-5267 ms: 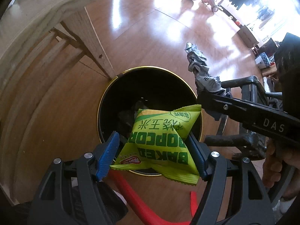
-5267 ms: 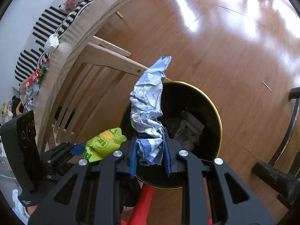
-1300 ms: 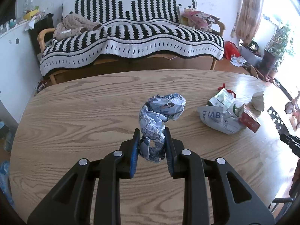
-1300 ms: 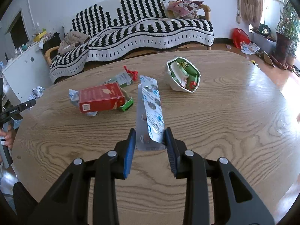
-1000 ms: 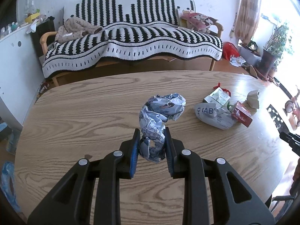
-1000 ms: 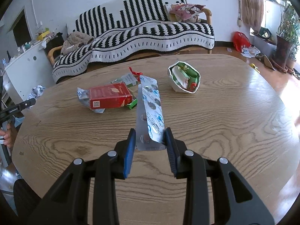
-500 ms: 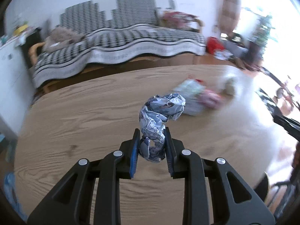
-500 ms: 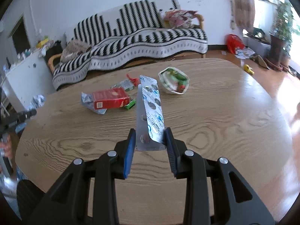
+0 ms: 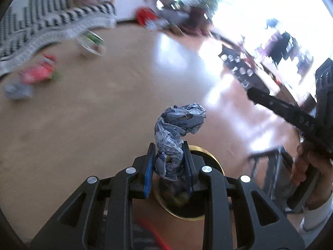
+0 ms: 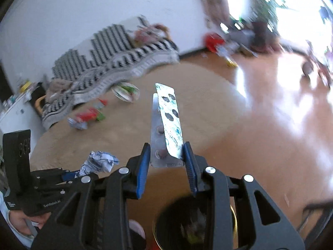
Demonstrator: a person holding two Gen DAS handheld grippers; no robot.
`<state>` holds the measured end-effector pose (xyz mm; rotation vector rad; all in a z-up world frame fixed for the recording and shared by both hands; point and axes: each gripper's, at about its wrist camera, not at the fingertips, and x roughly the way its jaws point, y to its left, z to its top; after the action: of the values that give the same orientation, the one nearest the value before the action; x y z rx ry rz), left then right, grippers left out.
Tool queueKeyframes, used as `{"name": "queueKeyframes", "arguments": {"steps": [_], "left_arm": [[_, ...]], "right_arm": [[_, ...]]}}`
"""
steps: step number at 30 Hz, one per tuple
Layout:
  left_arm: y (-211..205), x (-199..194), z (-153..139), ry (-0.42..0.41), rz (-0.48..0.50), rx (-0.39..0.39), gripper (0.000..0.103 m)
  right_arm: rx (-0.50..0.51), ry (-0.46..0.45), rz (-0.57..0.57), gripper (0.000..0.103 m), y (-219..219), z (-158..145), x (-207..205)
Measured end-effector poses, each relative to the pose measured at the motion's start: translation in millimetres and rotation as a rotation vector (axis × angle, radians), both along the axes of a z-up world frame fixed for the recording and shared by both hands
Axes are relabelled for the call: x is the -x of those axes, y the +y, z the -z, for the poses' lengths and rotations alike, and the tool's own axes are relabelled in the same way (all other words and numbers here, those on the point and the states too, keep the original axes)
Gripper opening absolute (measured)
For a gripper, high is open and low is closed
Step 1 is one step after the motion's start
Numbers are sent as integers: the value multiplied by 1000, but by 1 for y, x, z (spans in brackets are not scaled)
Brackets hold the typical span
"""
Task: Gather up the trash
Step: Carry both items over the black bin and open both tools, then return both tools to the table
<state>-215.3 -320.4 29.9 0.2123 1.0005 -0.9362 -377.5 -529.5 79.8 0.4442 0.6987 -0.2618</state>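
Left hand-held gripper [image 9: 169,164]: blue pads closed to a narrow gap and pressing on a crumpled blue-and-white wrapper [image 9: 177,129]. The wrapper stands up out of the jaws, its bunched top above the fingertips. Directly below and behind the fingertips in the left wrist view sits a round black bin with a gold rim [image 9: 216,164]; dark trash and something yellowish lie inside it.

Right hand-held gripper [image 10: 166,162]: pads pinched on the lower end of a silver pill blister sheet [image 10: 166,123]. The sheet sticks up and slightly forward, folded lengthwise, several pockets visibly pushed out. The same bin [image 10: 234,218] shows at the bottom of the right wrist view, below the gripper's fingers.

The left gripper with its wrapper is also seen at lower left in the right wrist view; a hand [image 10: 22,223] holds its grip. The right gripper's black body crosses the right side of the left wrist view, held by a hand [image 9: 301,166].

Wooden table [image 9: 72,114] behind, heavily motion-blurred. Left on it: a red box [image 10: 87,114] with a crumpled scrap beside it, and a white bowl-like wrapper with green inside [image 10: 124,92], farther back. A striped sofa [image 10: 108,48] stands beyond the table. Shiny wooden floor to the right.
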Motion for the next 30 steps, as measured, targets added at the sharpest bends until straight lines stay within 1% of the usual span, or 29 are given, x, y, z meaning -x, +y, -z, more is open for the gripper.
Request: {"name": "queueKeyframes", "arguments": {"steps": [2, 3, 4, 6, 8, 9, 11, 14, 20, 21, 27, 28, 29, 30], "left_arm": [[-21, 15, 29, 56, 49, -54, 25], [-30, 22, 50, 95, 76, -86, 25], [-34, 27, 64, 118, 93, -103, 25], [-46, 37, 97, 164, 130, -142, 25], [-50, 42, 125, 218, 134, -180, 25], [-50, 44, 135, 261, 133, -192, 25], [-46, 46, 143, 279, 134, -206, 25], [-41, 41, 144, 303, 112, -189, 25], [-43, 41, 139, 290, 148, -171, 25], [-48, 40, 141, 291, 146, -168, 25], [-45, 39, 140, 307, 133, -168, 26], [-46, 39, 142, 309, 126, -182, 31], [-45, 38, 145, 324, 112, -193, 58], [-43, 37, 146, 340, 96, -184, 97]], "right_arm": [[-46, 65, 36, 33, -7, 34, 22], [-80, 112, 58, 33, -10, 57, 32], [-118, 154, 75, 33, -11, 80, 42], [-180, 212, 99, 33, -11, 114, 57], [-250, 254, 117, 33, -8, 145, 69], [-272, 263, 121, 33, -7, 153, 73], [-299, 280, 126, 33, -5, 166, 78], [-305, 297, 128, 33, -4, 172, 78], [-293, 305, 115, 33, -5, 168, 74], [-293, 305, 114, 33, -4, 167, 73], [-285, 306, 113, 34, -3, 166, 66], [-284, 300, 115, 42, -4, 165, 66], [-288, 291, 116, 72, -5, 164, 66], [-289, 281, 131, 87, -6, 162, 68]]}}
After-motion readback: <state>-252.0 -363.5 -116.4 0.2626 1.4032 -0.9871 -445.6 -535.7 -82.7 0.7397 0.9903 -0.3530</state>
